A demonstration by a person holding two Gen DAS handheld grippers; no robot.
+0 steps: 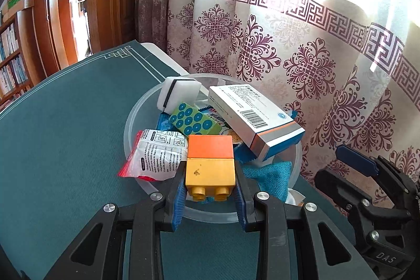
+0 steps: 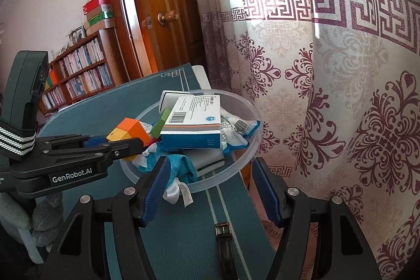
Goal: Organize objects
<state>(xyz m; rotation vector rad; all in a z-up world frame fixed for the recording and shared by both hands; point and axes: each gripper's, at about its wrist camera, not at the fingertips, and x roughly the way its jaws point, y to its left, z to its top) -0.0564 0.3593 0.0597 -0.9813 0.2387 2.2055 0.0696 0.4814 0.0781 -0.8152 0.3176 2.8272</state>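
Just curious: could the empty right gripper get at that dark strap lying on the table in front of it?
Probably yes. The right gripper is open and empty, and the strap lies bare on the mat just below it, apart from the bowl.

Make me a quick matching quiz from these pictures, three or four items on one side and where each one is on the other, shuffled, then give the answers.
Items:
1. orange and yellow block
2. white and blue box
3. dark strap with buckle
4. white sponge

Places:
A. flat on the green mat, outside the bowl
B. far side of the clear bowl
C. between the left tongs
D. atop the pile, tilted

Pairs: 1-C, 2-D, 3-A, 4-B
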